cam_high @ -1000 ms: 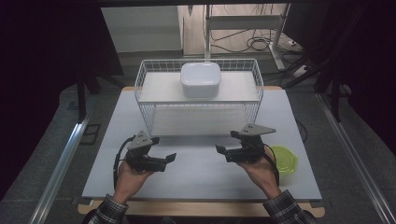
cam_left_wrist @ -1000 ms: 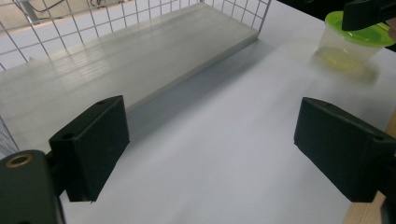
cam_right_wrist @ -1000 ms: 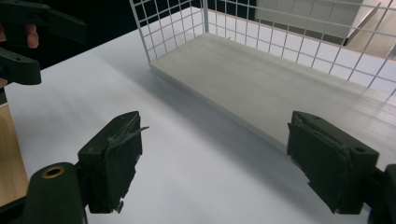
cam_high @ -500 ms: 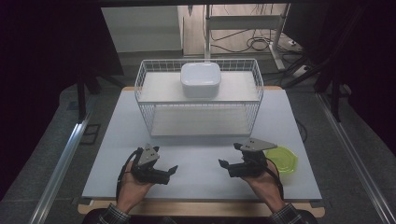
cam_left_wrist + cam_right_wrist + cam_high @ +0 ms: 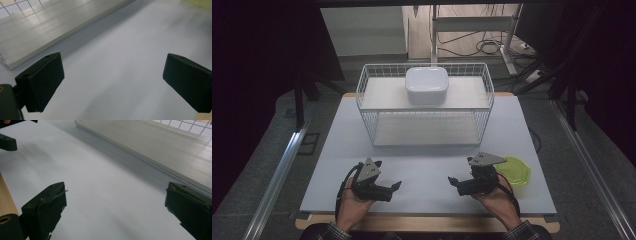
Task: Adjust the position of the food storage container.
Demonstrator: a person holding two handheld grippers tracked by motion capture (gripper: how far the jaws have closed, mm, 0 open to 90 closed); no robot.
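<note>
Two grippers: both low over the near part of the white table top, neither holding anything.
Left gripper: jaws spread wide with bare table between them, as its own view shows; they have opened a little more within the last second and have since stood wide.
Right gripper: jaws likewise wide apart, nothing between them in its own view; they have just been opening.
Nearest object: green bowl, low and round, on the table just beside the right gripper, at the right edge. Untouched.
White container: square with rounded corners, sitting on the upper shelf of the wire rack, well apart from both grippers.
Wire rack: white, two levels, at the far middle of the table; lower shelf bare.
Progress, judged: nothing is gripped or being moved. Hands look parked at the near edge, so either work has not begun or a placement is finished; the layout alone does not settle which.
Left to do, judged: if the bowl is meant for the rack, that whole move remains.
Writing: none legible on the bowl, container, rack or grippers.
</note>
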